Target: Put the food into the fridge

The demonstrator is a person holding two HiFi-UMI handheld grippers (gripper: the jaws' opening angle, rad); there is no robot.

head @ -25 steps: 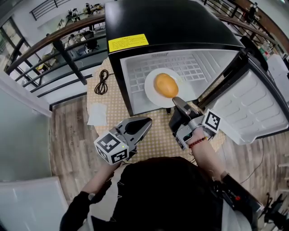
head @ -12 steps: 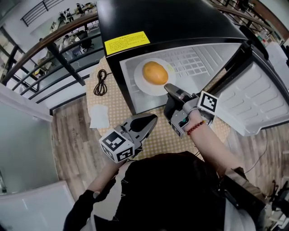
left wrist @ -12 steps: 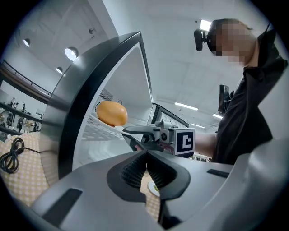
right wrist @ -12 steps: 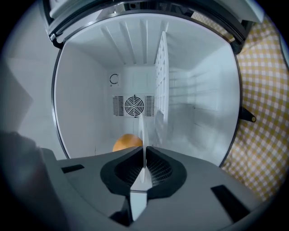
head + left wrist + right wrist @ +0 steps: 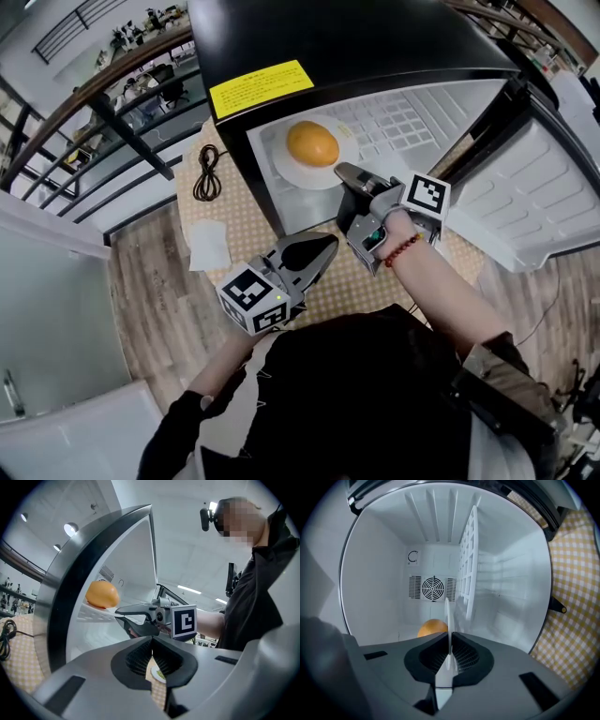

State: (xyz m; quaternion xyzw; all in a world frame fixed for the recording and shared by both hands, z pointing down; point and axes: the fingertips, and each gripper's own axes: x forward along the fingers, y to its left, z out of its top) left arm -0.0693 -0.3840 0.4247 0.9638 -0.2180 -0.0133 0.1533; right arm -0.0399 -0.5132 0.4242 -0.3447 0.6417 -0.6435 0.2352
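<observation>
The black fridge (image 5: pixel 356 47) fills the top of the head view, its door (image 5: pixel 525 197) swung wide open at the right. Inside its white compartment sits a white plate (image 5: pixel 286 173), and on the plate lies the food (image 5: pixel 312 143): one smooth, rounded, orange-yellow piece with a soft sheen. The right gripper (image 5: pixel 345 172) reaches into the opening at centre frame, its fingers clenched on the near rim of the plate, which shows edge-on between them in the right gripper view. Behind it there are a round fan grille (image 5: pixel 433 588) on the back wall and a white wire shelf (image 5: pixel 468 559). The left gripper (image 5: pixel 323 246) hangs over the checkered desk (image 5: pixel 234 230) at lower centre, fingers pressed together with nothing between them. A coiled black cable (image 5: pixel 206 172) and a white sheet (image 5: pixel 208 244) lie on the desk at left.
</observation>
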